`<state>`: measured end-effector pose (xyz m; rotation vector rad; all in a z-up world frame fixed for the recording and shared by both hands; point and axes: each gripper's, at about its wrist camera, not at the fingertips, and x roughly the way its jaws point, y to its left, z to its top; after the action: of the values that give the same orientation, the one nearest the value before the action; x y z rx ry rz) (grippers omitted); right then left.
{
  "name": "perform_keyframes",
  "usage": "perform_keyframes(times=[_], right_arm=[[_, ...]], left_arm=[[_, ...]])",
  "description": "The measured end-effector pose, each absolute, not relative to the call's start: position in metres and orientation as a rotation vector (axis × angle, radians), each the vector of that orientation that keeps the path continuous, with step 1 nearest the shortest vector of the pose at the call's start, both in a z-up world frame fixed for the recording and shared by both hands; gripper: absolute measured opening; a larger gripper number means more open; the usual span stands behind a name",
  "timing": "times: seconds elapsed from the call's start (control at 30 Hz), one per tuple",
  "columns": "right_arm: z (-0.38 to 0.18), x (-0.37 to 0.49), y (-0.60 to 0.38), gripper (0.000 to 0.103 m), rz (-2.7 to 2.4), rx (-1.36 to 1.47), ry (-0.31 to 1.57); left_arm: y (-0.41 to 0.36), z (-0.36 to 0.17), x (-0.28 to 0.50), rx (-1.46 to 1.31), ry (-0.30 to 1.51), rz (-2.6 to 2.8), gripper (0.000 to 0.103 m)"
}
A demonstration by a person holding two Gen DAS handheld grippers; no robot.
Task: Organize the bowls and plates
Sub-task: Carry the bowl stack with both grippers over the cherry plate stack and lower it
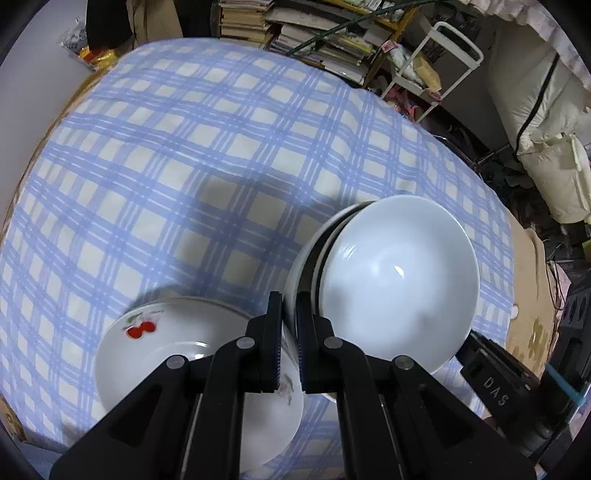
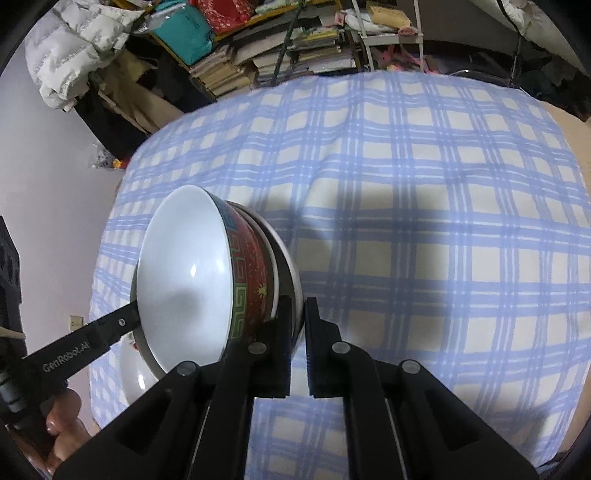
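Note:
A stack of nested bowls is held between both grippers above the checked cloth. Its top bowl is white inside and red-patterned outside. A white outer bowl sits under it. My left gripper is shut on the outer bowl's rim at the stack's left side. My right gripper is shut on the opposite rim. A white plate with red cherries lies on the cloth, below and left of the stack. Part of that plate also shows under the stack in the right wrist view.
A blue-and-cream checked cloth covers the table. Past its far edge are stacked books, a white rack and bags. A hand holds the left gripper's black body.

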<state>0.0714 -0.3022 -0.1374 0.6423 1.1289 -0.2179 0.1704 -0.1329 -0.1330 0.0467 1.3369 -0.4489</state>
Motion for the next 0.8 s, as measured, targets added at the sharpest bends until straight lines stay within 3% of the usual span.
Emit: perform_keyframes(times=[0.47,0.8], right_arm=[[-0.111,0.071,-0.217,0.009,-0.111,0.578,1.075],[-0.158,0.081,-0.168,0.008,-0.064,0.512,1.179]], left_arm=[[-0.033,-0.100,0.147,-0.018,1.282,-0.315,0.005],[0.001,-0.150,0.140,-0.024,1.342,-0.202,0.005]])
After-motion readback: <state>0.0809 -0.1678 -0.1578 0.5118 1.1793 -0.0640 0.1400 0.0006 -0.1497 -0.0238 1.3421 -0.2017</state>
